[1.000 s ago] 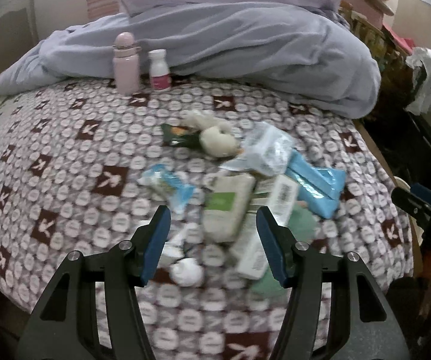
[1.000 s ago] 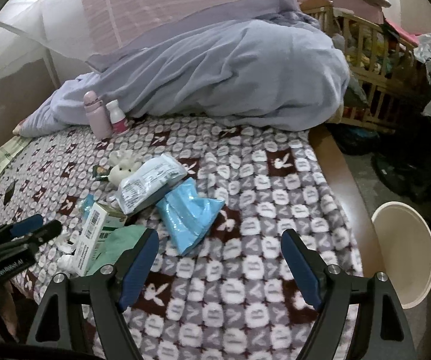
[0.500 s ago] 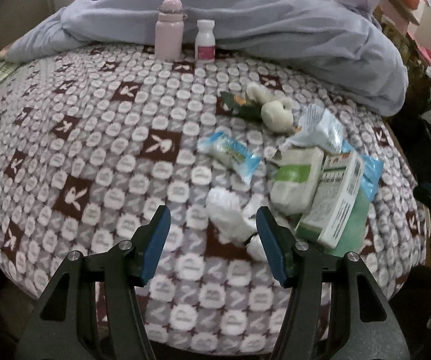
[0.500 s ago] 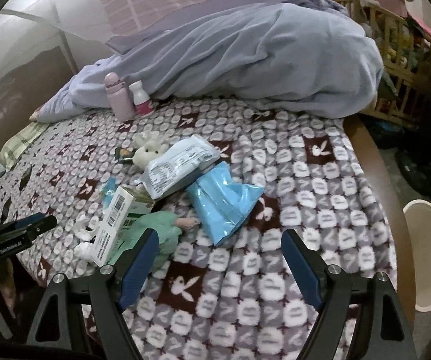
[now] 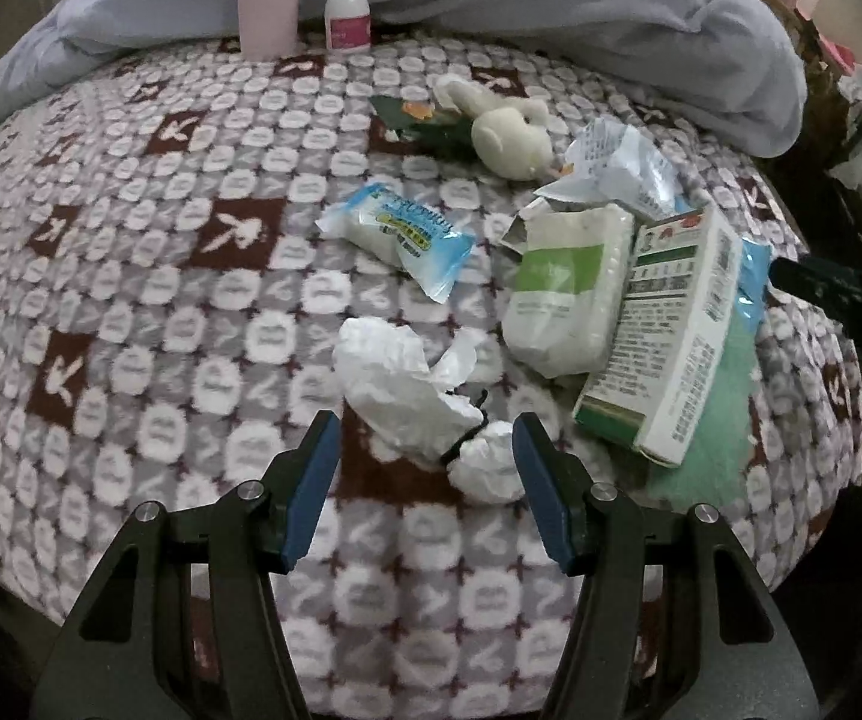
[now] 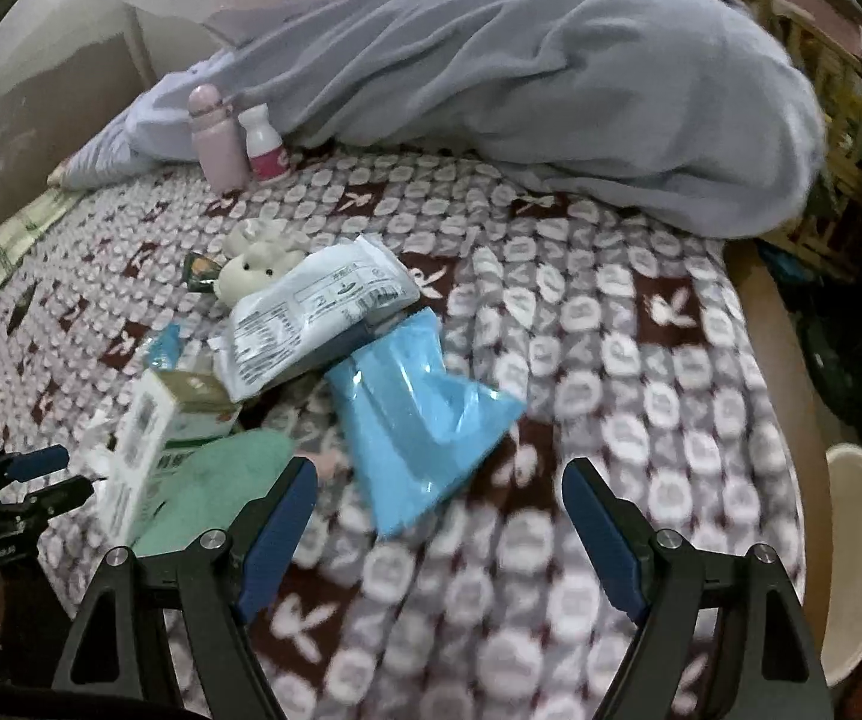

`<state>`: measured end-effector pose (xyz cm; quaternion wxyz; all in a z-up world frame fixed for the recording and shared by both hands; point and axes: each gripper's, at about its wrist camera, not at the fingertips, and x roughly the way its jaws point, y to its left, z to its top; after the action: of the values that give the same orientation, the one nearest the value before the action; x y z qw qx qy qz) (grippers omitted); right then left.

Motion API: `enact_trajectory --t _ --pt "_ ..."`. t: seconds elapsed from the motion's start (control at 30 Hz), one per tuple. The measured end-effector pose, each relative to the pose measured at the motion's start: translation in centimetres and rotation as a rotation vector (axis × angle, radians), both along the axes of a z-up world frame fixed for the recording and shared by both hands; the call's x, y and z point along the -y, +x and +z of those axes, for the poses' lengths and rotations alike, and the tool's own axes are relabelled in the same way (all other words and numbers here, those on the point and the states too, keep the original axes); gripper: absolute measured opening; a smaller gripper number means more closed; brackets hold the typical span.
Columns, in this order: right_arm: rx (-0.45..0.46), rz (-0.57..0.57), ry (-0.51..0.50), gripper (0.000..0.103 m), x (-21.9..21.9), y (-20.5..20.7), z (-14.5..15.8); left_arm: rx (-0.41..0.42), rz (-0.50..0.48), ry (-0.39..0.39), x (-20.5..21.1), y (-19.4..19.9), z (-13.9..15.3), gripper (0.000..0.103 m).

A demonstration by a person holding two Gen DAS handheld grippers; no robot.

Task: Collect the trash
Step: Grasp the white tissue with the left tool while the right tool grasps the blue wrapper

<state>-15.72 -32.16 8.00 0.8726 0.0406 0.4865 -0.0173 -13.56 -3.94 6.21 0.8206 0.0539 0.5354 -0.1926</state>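
Trash lies scattered on the patterned bedspread [image 5: 131, 276]. My left gripper [image 5: 425, 450] hangs open just above a crumpled white tissue [image 5: 407, 390], whose near end lies between the fingertips without touching the pads. Beyond it are a blue-and-white wrapper [image 5: 401, 234], a white-and-green pack [image 5: 569, 282] and a green-and-white carton [image 5: 671, 330]. In the right wrist view my right gripper [image 6: 440, 498] stands wide open over a crumpled blue plastic bag [image 6: 425, 426], apart from it. A white printed pouch [image 6: 311, 312] lies beyond the bag. The left gripper [image 6: 65, 474] shows at that view's left edge.
A pink bottle [image 5: 268, 6] and a small white bottle [image 5: 347, 9] stand at the far side against a lilac duvet [image 5: 551, 12]. A plush rabbit [image 5: 509, 126] and a green cloth [image 6: 215, 480] lie among the trash. A cream bin [image 6: 857, 522] stands beside the bed, right.
Both grippers have come down and closer to the bed. The left one has shifted from the carton and pack over to the white tissue; the right one has neared the blue bag. Jaws unchanged.
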Motion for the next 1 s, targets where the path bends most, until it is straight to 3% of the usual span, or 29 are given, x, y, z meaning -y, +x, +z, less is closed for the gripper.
enact_trajectory --t 0.1,0.23,0.4,0.47,0.5,0.57,0.63,0.7,0.77,1.0 --pt "-0.053 0.064 0.01 0.082 -0.2 2.1 -1.3 -0.035 0.015 -0.022 0.0 0.8 -0.9 0.058" --pt "-0.089 0.139 -0.059 0.082 -0.9 4.5 -3.1 -0.06 0.025 -0.055 0.3 1.6 -1.5 0.058" --pt "-0.13 0.164 -0.07 0.084 -0.3 6.2 -4.7 -0.089 0.031 -0.079 0.7 2.4 -3.0 0.057" --pt "-0.106 0.144 -0.035 0.083 0.1 6.1 -4.6 -0.082 0.033 -0.085 0.6 2.4 -2.9 0.048" --pt "-0.094 0.134 -0.021 0.08 0.2 6.0 -4.4 -0.084 0.032 -0.094 0.5 2.4 -2.8 0.036" --pt "-0.076 0.122 0.013 0.054 0.5 5.5 -4.0 -0.088 0.04 -0.111 0.2 2.5 -2.5 0.026" --pt "-0.066 0.115 0.03 0.047 0.5 4.7 -3.6 -0.068 0.044 -0.1 0.1 2.4 -2.1 0.014" --pt "-0.052 0.114 0.015 0.042 0.4 3.5 -2.9 -0.045 0.039 -0.099 0.0 2.0 -1.4 0.014" --pt "-0.043 0.121 0.017 0.013 0.3 2.4 -2.2 -0.035 0.033 -0.103 0.0 1.7 -0.8 0.013" --pt "-0.028 0.082 0.041 0.013 1.2 -1.9 -0.1 -0.003 0.026 -0.126 -0.3 0.6 1.0 0.013"
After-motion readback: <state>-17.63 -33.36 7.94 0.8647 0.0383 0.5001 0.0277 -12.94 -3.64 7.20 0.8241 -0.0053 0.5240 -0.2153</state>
